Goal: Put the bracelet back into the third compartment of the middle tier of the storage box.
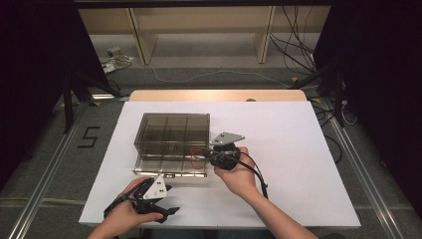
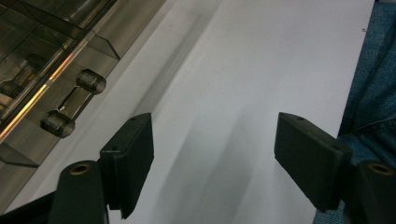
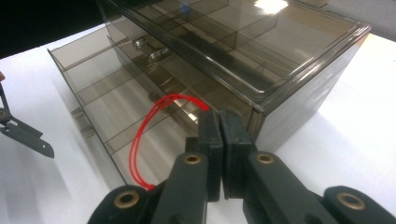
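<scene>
A smoky see-through drawer box (image 1: 174, 128) stands on the white table, its bottom drawer (image 1: 166, 167) pulled out toward me. My right gripper (image 1: 207, 156) reaches over the drawer's right end, jaws pressed together on a thin red rubber band (image 1: 198, 160). In the right gripper view the red band (image 3: 140, 135) arcs from the tips of the right gripper (image 3: 219, 114) down over the divided drawer (image 3: 116, 112). My left gripper (image 1: 170, 199) rests low near the front edge, open. Between the wide jaws of the left gripper (image 2: 215, 154) lies only bare table, with the drawer's handle (image 2: 70, 105) off to the left.
The white table top (image 1: 298, 149) stretches wide to the right of the box and behind it. The box's upper part (image 3: 280, 60) stays closed above the drawer. A person's jeans (image 2: 373, 93) show past the table's front edge. Cables and shelving lie on the floor beyond.
</scene>
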Demonstrator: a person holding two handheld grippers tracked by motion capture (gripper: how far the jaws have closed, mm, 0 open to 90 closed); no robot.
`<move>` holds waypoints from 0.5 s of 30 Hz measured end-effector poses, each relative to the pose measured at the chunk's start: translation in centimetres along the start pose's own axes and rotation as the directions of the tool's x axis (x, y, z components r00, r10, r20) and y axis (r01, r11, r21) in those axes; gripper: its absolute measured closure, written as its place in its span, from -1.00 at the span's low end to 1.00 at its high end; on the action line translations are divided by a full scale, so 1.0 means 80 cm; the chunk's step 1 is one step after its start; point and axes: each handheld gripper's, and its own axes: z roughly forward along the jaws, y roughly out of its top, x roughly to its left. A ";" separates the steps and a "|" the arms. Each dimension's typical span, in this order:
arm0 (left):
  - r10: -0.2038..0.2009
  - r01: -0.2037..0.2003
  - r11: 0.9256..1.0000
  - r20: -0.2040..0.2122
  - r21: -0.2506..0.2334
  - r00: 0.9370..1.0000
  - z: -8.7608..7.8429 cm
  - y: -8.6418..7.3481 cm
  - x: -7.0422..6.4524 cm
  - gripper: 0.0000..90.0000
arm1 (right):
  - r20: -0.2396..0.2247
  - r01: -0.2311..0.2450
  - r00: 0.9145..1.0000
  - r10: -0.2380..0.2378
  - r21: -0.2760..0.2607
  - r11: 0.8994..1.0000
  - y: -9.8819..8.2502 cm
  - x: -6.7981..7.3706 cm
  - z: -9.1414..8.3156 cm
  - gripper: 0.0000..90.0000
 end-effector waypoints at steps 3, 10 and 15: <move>0.000 0.000 1.000 0.000 0.000 1.000 0.000 0.000 0.000 -0.37 | -0.004 0.003 1.000 -0.003 0.002 1.000 0.000 0.001 0.001 0.97; 0.000 0.000 1.000 0.001 -0.002 1.000 0.000 0.000 0.000 -0.37 | -0.002 0.005 1.000 -0.005 -0.002 1.000 0.001 0.002 0.002 0.97; -0.001 0.001 1.000 0.001 -0.002 1.000 0.000 0.000 0.000 -0.37 | -0.002 0.011 1.000 -0.011 -0.001 1.000 0.000 0.003 0.004 0.97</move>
